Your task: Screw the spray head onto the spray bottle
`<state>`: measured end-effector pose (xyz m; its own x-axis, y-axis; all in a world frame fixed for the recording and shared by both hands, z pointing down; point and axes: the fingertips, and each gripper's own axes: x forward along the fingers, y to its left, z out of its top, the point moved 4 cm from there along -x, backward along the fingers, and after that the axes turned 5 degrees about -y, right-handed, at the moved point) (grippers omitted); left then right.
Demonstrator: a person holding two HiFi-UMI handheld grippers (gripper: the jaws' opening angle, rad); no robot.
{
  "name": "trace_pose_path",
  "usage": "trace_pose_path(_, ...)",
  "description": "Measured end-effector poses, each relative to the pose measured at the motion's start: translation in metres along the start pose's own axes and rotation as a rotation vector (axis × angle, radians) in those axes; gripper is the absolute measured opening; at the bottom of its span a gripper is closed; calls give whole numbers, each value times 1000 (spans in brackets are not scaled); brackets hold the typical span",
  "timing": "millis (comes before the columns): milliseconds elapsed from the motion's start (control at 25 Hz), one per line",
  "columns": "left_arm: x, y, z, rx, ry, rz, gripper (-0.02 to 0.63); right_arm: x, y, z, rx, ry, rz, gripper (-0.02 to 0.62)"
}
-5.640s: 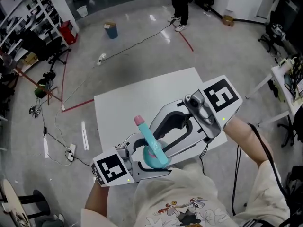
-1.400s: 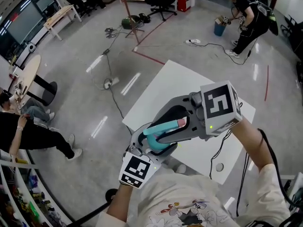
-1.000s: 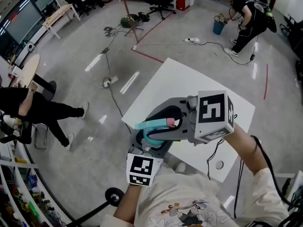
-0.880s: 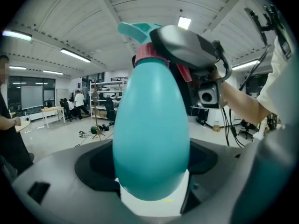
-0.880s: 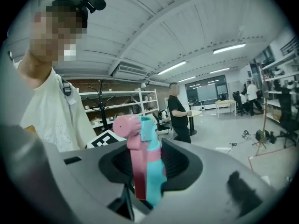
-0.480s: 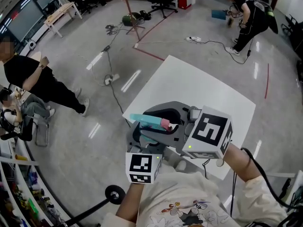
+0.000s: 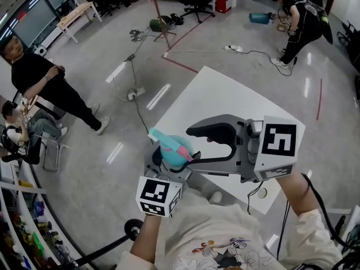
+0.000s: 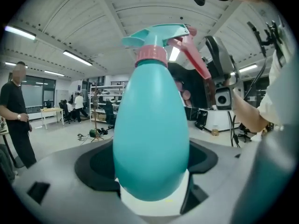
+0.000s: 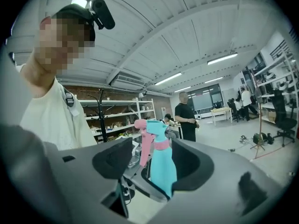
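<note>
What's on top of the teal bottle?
A teal spray head with a pink collar and trigger. The collar hides the neck of the bottle, so threads cannot be seen.

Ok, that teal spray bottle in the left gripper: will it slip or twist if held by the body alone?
The spray bottle is smooth and egg-shaped, so it may creep in the left gripper. Its overhanging spray head likely pulls it sideways. Probably light plastic; fill not visible.
</note>
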<state>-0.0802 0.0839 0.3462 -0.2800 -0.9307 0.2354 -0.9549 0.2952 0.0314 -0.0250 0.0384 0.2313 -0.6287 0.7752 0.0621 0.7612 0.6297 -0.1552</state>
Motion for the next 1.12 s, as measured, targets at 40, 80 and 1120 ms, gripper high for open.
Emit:
trace_pose_path(40, -5, 2, 0, 4, -2, -14, 425, -2, 2, 4, 0, -10, 8, 250)
trace_pose_path(80, -9, 2, 1, 8, -6, -37, 426, -4, 3, 7, -1, -19, 17, 249)
trace_pose_path(1120, -60, -115, 17, 208, 96, -1117, 425, -15, 60, 11, -40, -42, 688, 247)
